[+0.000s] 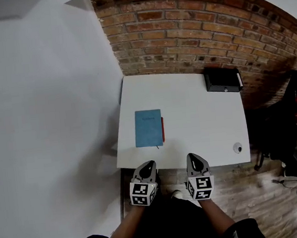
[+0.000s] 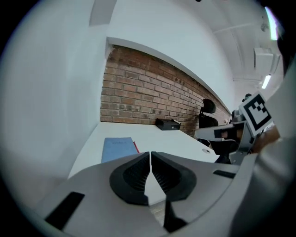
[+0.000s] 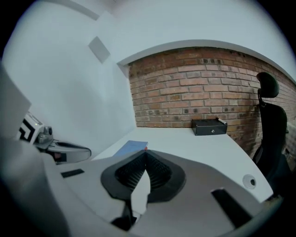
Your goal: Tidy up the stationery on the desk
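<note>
A blue notebook (image 1: 148,128) lies on the left half of the white desk (image 1: 202,126), with a red pen (image 1: 163,129) tight against its right edge. In the left gripper view the notebook (image 2: 117,148) and the pen (image 2: 136,147) show just beyond the jaws. A black box (image 1: 222,80) stands at the desk's far right corner. My left gripper (image 1: 148,165) and right gripper (image 1: 194,158) hover side by side at the desk's near edge, both shut and empty. The left gripper (image 2: 151,153) and right gripper (image 3: 145,152) have their jaw tips touching.
A brick wall (image 1: 191,27) backs the desk and a white wall (image 1: 41,100) runs along its left side. A round cable grommet (image 1: 238,147) sits in the desk's near right corner. A black office chair (image 1: 294,100) stands to the right on the wooden floor.
</note>
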{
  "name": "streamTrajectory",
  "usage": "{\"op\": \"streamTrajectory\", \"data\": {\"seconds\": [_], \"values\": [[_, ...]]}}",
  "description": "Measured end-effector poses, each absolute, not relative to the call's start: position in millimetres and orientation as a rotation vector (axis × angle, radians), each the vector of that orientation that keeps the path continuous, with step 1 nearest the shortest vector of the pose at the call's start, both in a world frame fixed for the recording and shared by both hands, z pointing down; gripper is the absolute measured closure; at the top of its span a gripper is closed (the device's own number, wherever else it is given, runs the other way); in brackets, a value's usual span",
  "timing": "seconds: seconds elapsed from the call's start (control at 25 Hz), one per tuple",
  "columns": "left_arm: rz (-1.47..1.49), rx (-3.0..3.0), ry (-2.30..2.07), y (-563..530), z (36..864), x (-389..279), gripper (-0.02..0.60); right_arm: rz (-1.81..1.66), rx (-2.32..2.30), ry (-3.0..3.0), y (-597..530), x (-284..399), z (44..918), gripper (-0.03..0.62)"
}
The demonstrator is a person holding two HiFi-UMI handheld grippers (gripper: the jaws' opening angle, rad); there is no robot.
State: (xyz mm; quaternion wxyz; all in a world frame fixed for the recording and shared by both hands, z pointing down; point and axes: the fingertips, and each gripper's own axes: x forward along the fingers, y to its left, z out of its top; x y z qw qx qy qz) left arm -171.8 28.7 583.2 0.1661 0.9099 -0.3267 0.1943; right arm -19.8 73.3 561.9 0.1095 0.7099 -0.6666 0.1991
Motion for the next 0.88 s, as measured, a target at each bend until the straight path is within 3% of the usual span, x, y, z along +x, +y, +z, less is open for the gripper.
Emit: {"op": "streamTrajectory", "data": {"seconds": [0.36,0.88], "values": [[0.459,2.651,-1.053,98.5,528.2,-169.8,0.557,0.513,2.066,-2.055,148.2,-42.3,532.0,0.572],[0.497,2.616,-1.113,135.4,529.5,-199.2,0.557,0.503,2.027,-2.109,178.2,-72.8,521.5,0.572]]}}
